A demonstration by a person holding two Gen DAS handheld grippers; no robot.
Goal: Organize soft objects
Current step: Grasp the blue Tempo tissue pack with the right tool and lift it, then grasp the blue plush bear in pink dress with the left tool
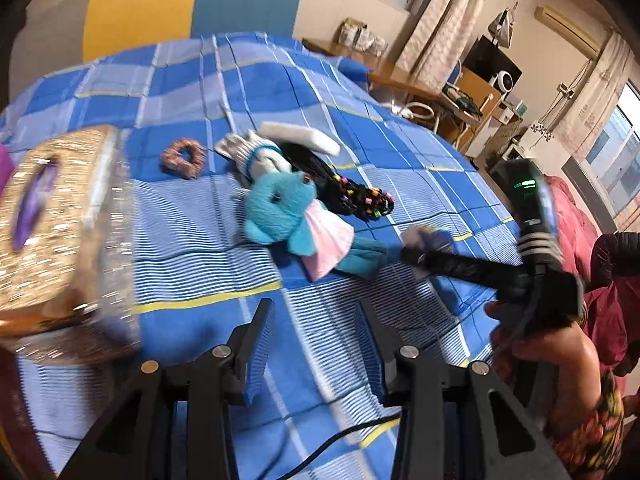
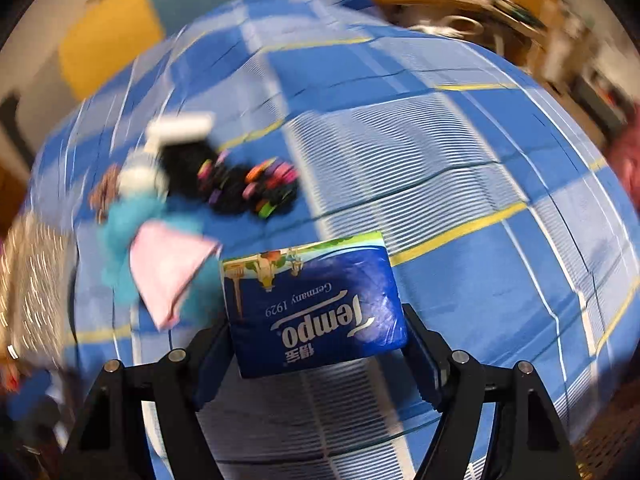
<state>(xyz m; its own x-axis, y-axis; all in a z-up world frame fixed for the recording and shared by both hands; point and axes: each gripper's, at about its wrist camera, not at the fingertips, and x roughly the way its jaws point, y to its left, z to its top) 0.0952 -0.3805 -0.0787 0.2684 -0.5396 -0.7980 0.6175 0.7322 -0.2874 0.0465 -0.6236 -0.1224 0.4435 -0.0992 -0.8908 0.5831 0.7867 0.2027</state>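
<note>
Nearest the right wrist camera, the blue plastic-wrapped pack of Tempo tissues (image 2: 316, 308) sits between the fingers of the right gripper (image 2: 318, 344), its long axis running across from one finger to the other, printed face up. Both pads appear to press on the pack's short ends, so I judge it pinched rather than merely straddled; motion blur keeps this from being certain. In the left wrist view the same gripper reaches in from the right, held by a hand (image 1: 540, 344), with the pack at its tip just beside the feet of the toy.

Closest to the left wrist camera, the left gripper (image 1: 316, 344) stands spread with only the blue checked bedsheet (image 1: 192, 240) between its fingers; it holds nothing.

Just left of the left gripper, and near it, is the woven straw basket (image 1: 60, 232), blurred; it seems the likely place for the soft things, and the left hand is the nearer one to it.

Farther out lies the turquoise plush toy in a pink skirt (image 1: 288, 220), stretched along a line from the basket side toward the right gripper. Beyond it are a black hairpiece with coloured clips (image 1: 356, 196), a grey sock with a blue band (image 1: 256, 156), a white folded cloth (image 1: 304, 136) and a brown scrunchie (image 1: 184, 158). The toy lies between the held pack and the basket, so the carry would need to pass over it.
</note>
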